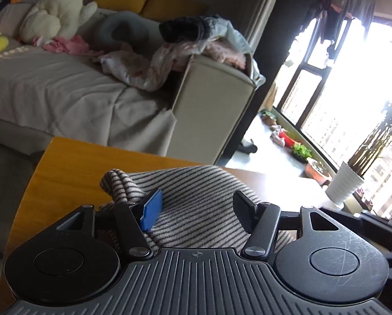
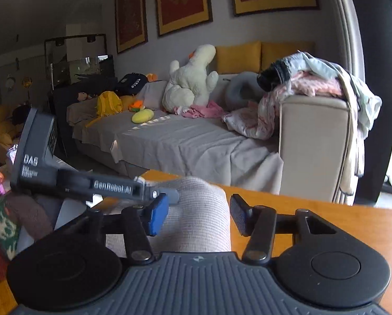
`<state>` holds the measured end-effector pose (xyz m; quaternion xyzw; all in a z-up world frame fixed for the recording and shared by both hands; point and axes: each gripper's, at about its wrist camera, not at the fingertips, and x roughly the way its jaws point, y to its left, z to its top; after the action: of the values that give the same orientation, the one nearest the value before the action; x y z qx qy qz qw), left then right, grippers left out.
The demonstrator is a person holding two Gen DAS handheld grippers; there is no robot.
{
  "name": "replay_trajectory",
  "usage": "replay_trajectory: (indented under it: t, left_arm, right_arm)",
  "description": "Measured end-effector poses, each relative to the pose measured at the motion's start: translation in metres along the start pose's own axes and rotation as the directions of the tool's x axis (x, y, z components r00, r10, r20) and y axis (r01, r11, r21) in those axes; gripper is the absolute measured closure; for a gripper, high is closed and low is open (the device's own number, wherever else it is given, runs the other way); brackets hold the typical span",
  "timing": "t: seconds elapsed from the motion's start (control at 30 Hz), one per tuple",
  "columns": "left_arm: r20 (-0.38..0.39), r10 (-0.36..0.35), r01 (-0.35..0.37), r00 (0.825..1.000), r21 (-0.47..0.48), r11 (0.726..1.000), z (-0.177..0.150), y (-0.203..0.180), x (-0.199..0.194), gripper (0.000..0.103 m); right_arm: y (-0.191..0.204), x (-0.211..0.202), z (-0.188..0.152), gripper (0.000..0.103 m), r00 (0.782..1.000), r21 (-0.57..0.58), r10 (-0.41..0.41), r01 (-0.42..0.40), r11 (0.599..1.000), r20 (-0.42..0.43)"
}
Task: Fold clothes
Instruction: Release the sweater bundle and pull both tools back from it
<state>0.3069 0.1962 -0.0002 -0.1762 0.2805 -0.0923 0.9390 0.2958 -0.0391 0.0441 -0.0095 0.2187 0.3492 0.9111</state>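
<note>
Left wrist view: striped cloth (image 1: 196, 204) lies bunched on the wooden table (image 1: 72, 173), a rolled corner raised at its left edge. Left gripper (image 1: 196, 210) jaws stand apart over the cloth; neither pad presses it. Fabric looks soft, light and limp, likely to sag and slide on itself.

Right wrist view: right gripper (image 2: 197, 216) jaws apart, the cloth (image 2: 198, 210) humped between them, not pinched. Best hold, by my judgement: a doubled edge or corner, pinched deep.
</note>
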Motion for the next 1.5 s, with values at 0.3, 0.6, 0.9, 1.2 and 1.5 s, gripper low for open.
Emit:
replay_trajectory:
  t: [0.3, 0.6, 0.9, 1.2, 1.5]
  left_arm:
    - [0.009, -0.015, 0.014, 1.000, 0.065, 0.998, -0.012, 0.003, -0.002, 0.041]
    - [0.028, -0.043, 0.042, 0.999, 0.052, 0.998, -0.015, 0.008, -0.001, 0.041]
    - [0.040, -0.043, 0.041, 0.998, 0.048, 0.998, -0.017, 0.008, 0.002, 0.040]
    - [0.059, -0.030, 0.026, 0.998, 0.056, 0.998, -0.020, 0.004, 0.003, 0.039]
    - [0.129, 0.086, -0.093, 0.988, 0.051, 0.994, -0.029, -0.018, -0.028, 0.037]
  right_arm:
    - [-0.041, 0.111, 0.005, 0.039, 0.967, 0.248, 0.012, 0.053, 0.967, -0.253]
    - [-0.017, 0.037, -0.005, 0.031, 0.991, 0.052, -0.085, 0.091, 0.995, -0.102]
    - [0.018, -0.022, -0.042, 0.024, 0.989, -0.099, 0.056, -0.070, 0.993, -0.136]
    - [0.007, 0.000, -0.059, 0.014, 0.983, -0.053, 0.018, -0.029, 0.998, -0.182]
    - [0.006, -0.007, -0.064, 0.001, 0.982, -0.023, -0.037, 0.033, 0.999, -0.184]
